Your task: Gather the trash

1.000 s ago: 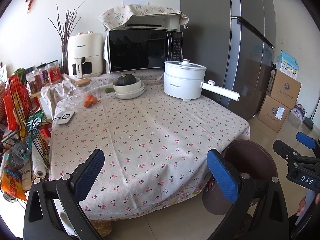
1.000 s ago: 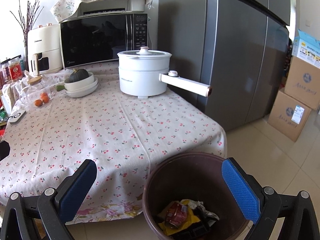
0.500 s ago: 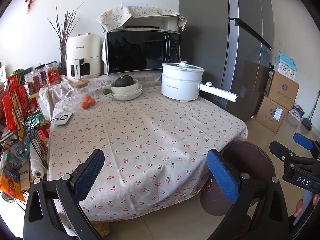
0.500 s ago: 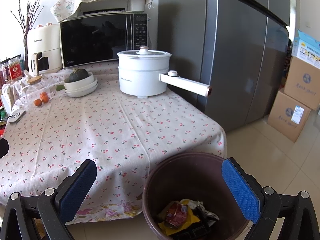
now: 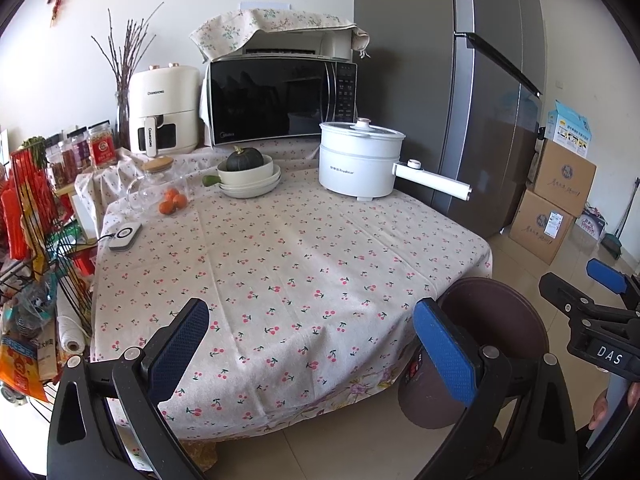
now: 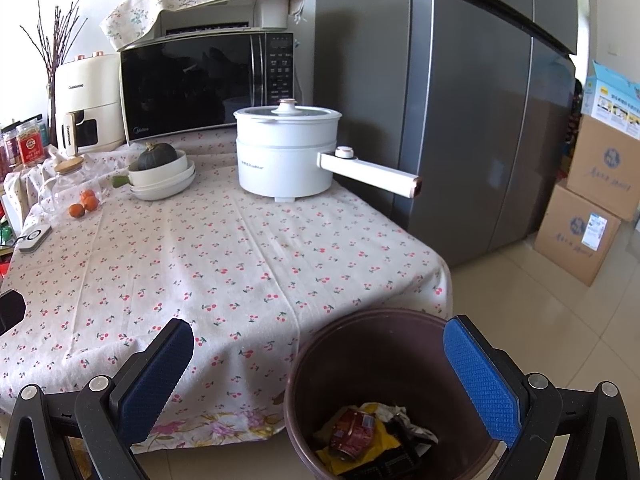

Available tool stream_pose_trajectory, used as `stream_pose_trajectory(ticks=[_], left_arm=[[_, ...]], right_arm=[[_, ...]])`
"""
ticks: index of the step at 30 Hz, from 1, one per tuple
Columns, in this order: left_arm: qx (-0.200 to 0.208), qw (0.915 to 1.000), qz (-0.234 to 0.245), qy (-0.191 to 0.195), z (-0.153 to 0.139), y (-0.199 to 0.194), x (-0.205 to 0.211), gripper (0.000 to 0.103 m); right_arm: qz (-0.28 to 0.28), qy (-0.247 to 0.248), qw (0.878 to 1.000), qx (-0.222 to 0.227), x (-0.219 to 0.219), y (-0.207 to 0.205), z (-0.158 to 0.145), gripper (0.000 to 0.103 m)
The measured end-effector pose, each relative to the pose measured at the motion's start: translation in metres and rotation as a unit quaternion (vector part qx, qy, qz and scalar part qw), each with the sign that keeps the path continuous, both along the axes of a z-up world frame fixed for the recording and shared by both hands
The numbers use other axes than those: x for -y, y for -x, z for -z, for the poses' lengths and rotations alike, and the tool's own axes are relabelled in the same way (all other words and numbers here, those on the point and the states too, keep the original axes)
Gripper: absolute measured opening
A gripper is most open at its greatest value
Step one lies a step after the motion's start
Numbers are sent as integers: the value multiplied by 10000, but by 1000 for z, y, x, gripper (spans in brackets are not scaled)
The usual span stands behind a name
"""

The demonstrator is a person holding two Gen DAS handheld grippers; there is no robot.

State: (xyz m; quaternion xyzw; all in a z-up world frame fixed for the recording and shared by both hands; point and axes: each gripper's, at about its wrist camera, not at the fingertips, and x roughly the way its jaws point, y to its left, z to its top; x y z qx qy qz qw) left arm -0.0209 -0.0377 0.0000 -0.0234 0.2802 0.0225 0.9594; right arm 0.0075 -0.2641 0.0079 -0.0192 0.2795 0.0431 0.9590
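Both grippers spread wide, holding nothing; trash sits in the bin.

My right gripper [image 6: 318, 364] hangs over the brown trash bin [image 6: 384, 320], whose mouth lies between and just ahead of its blue fingers [image 6: 480, 380]; a red can [image 6: 352, 432] and crumpled wrappers [image 6: 400, 436] lie at its bottom. My left gripper [image 5: 312, 352] has the cherry-print tablecloth [image 5: 280, 264] between its fingers, the bin [image 5: 496, 320] just behind its right finger. White pot [image 6: 284, 152] far ahead.

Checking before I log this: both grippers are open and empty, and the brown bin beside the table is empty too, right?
Not quite. The left gripper and right gripper are open and empty, but the brown bin is not: the right wrist view shows a red can and wrappers inside.
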Motion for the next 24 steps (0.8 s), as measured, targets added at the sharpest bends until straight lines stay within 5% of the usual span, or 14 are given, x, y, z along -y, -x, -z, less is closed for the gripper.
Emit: stream_pose_trajectory(ticks=[24], left_arm=[[-77, 9999, 0, -99, 3, -1, 2, 103]], right_arm=[[-17, 58, 10000, 2, 0, -1, 3, 103]])
